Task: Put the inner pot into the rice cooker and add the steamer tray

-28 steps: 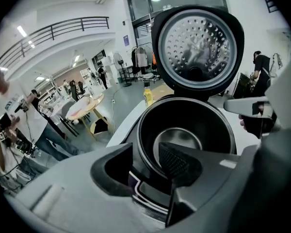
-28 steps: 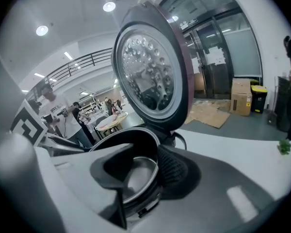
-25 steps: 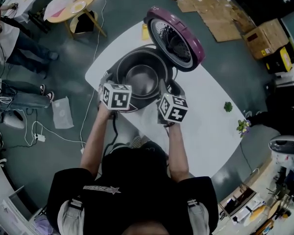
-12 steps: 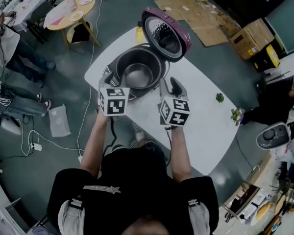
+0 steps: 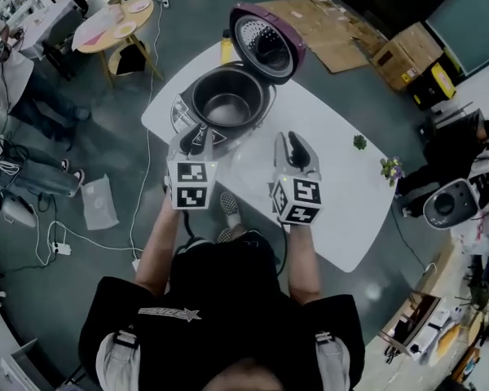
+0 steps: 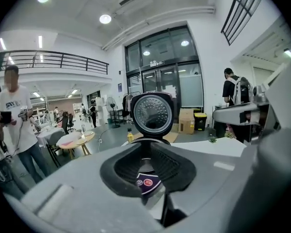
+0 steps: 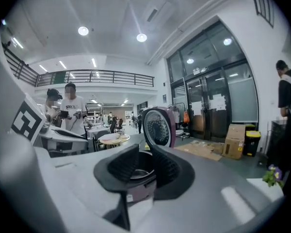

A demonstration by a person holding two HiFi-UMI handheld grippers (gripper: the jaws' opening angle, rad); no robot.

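The inner pot [image 5: 226, 106] was seated in the open rice cooker [image 5: 185, 114] on the counter [image 5: 342, 194]. The left gripper [image 5: 193, 139] and the right gripper [image 5: 293, 149] were held before it. Their jaws had just been drawn closer but remained parted, and nothing was gripped.

Left gripper [image 6: 146, 173] and right gripper [image 7: 141, 168] back from the rice cooker [image 5: 182, 114], fingers [image 6: 119, 171] closer together, empty

Open rice cooker [image 5: 182, 114] on white table [image 5: 342, 187]
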